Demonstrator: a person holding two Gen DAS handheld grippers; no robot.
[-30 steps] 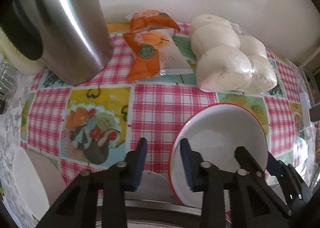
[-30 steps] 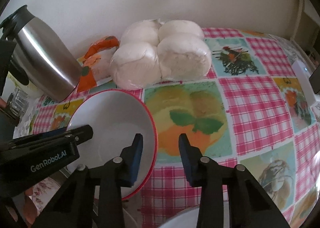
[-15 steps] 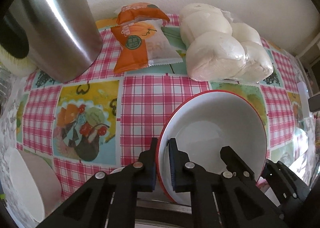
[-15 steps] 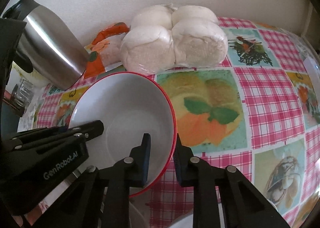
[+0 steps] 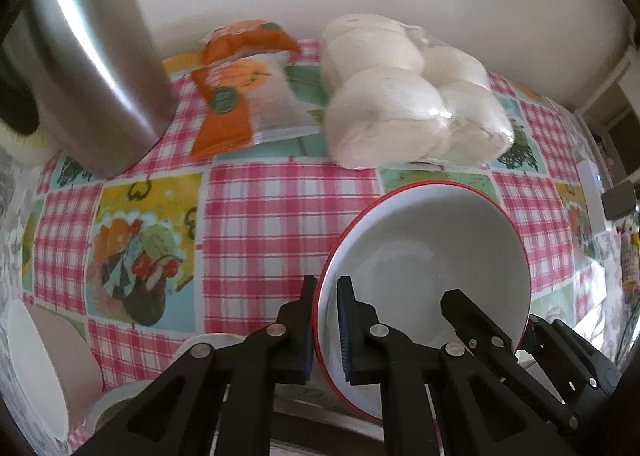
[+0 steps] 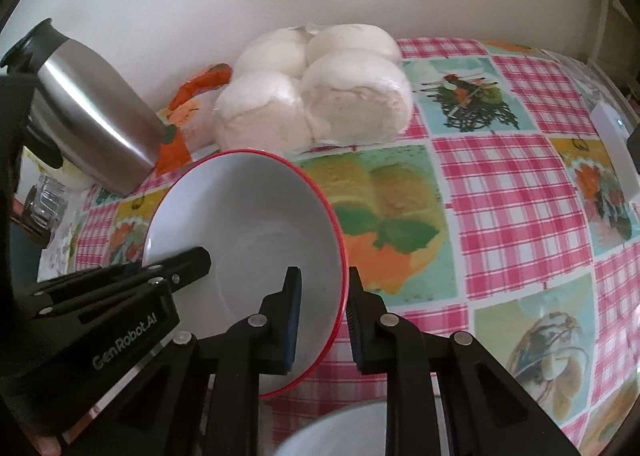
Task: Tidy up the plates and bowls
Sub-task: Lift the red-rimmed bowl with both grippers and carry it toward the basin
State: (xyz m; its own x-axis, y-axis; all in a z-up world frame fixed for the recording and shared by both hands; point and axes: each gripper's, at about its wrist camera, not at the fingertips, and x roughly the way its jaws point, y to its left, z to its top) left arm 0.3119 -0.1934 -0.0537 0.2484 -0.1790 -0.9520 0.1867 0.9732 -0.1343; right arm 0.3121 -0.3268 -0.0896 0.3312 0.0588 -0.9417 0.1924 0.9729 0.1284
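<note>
A white bowl with a red rim (image 5: pixel 432 252) (image 6: pixel 256 224) is held tilted above the checked tablecloth. My left gripper (image 5: pixel 325 330) is shut on its left rim. My right gripper (image 6: pixel 325 320) straddles its right rim, jaws slightly apart around the wall. In the left wrist view the right gripper's fingers (image 5: pixel 472 312) reach in from the lower right. In the right wrist view the left gripper's fingers (image 6: pixel 176 268) show at lower left. Another white bowl (image 5: pixel 36 360) lies at lower left, and a white dish (image 6: pixel 340 436) sits below the right gripper.
A steel thermos jug (image 5: pixel 88 68) (image 6: pixel 92 124) stands at the back left. Orange snack packets (image 5: pixel 236 96) and a bag of white buns (image 5: pixel 404 112) (image 6: pixel 316 96) lie against the wall. A glass (image 6: pixel 44 200) sits at far left. A metal rim (image 5: pixel 320 408) lies under the grippers.
Both grippers closed in on the bowl's rim from open. The bowl has tilted up and lifted, and the right gripper's jaws have eased apart slightly since half a second ago.
</note>
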